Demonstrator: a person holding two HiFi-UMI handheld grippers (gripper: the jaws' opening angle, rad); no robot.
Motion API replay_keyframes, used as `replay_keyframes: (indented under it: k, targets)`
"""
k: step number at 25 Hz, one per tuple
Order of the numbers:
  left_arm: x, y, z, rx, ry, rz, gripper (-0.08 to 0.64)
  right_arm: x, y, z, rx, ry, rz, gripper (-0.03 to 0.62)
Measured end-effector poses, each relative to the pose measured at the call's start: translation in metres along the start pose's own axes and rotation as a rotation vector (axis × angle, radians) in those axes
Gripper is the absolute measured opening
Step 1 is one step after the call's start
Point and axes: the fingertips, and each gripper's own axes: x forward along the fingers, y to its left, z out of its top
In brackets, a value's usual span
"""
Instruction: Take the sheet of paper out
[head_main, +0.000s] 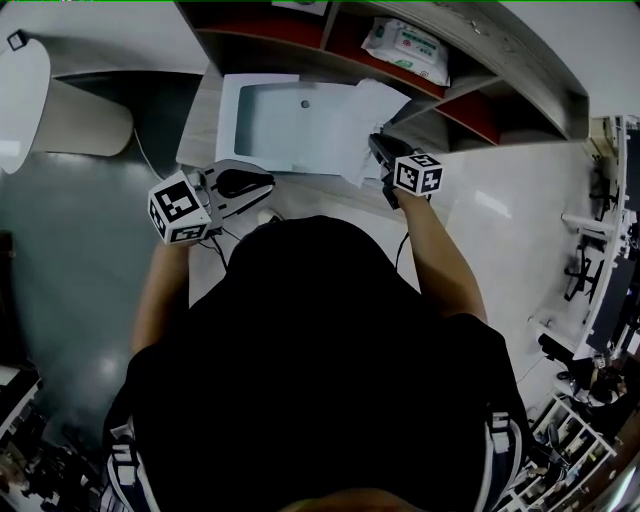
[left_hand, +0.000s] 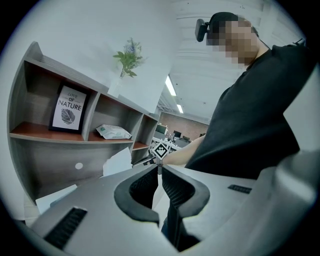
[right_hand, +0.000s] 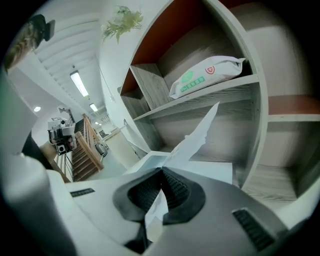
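Head view: probably a wipes pack (head_main: 405, 48) shelved beyond paper (head_main: 365, 125).

A pack of wet wipes (right_hand: 207, 75) is seen lying on a board of the wooden shelf unit (right_hand: 225, 89), above and ahead of the right gripper's (right_hand: 162, 168) jaws. A framed leaf print (left_hand: 69, 107) is stood in a compartment up and to the left of the left gripper's (left_hand: 159, 168) jaws, with a green sprig (left_hand: 128, 57) set higher, on top of the unit. A wooden staircase (right_hand: 82, 152) is seen far off to the left of the right jaws.
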Motion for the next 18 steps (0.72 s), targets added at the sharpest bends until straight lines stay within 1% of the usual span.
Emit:
replay_keyframes:
  k: [4,13,18]
  targets:
    - [0.004,0.002,0.003,0.007,0.001,-0.007,0.041,-0.013,0.004,-0.001,-0.037,0.008,0.003,0.015]
    - [0.010,0.007,0.012,0.028,0.007,-0.013,0.041,-0.038,0.016,-0.001,-0.068,0.000,0.013,0.015]
    - [0.018,0.010,0.019,0.043,0.006,-0.017,0.041,-0.052,0.028,-0.001,-0.137,0.016,0.023,0.015]
